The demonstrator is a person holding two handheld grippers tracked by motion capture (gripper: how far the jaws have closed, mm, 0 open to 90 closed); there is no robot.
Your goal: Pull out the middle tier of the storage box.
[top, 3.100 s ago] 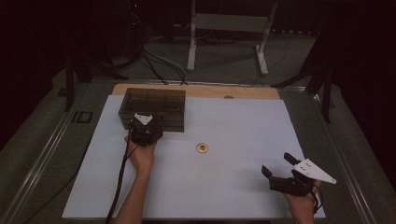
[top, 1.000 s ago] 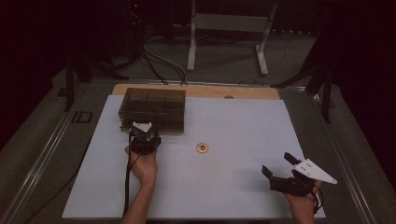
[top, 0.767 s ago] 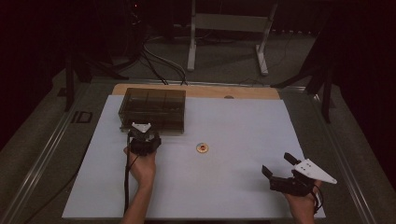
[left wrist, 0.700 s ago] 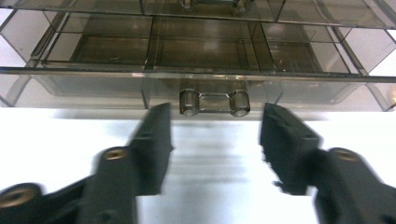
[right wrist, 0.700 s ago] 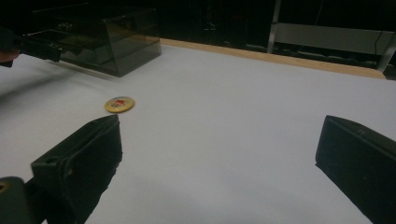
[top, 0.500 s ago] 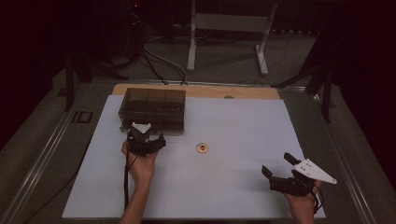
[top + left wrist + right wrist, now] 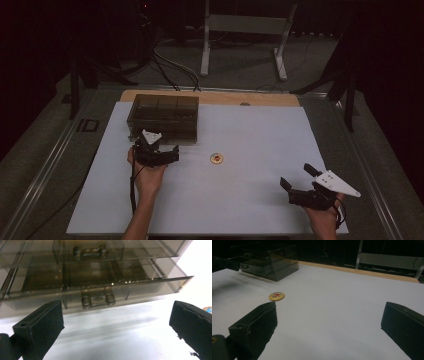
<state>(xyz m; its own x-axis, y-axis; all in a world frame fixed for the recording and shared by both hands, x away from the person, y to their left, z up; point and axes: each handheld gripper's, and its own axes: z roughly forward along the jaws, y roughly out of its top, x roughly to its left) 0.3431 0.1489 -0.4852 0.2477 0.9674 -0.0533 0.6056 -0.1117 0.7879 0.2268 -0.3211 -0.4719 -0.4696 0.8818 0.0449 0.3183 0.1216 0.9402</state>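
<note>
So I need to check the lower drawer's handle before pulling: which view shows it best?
The left gripper view: the drawer handle sits close and sharp between the open left claw jaws. The high view shows the drawer box but the handle is too small to tell. The right gripper view gives only a dim, distant glimpse.

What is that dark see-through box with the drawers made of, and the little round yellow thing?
The drawer box looks like smoky, glossy clear plastic: you can see the dividers through its walls, and its edges catch small glints. The round yellow thing is a flat disc with a shiny rim and a printed picture, probably a metal or plastic badge; it is too small to tell which.
</note>
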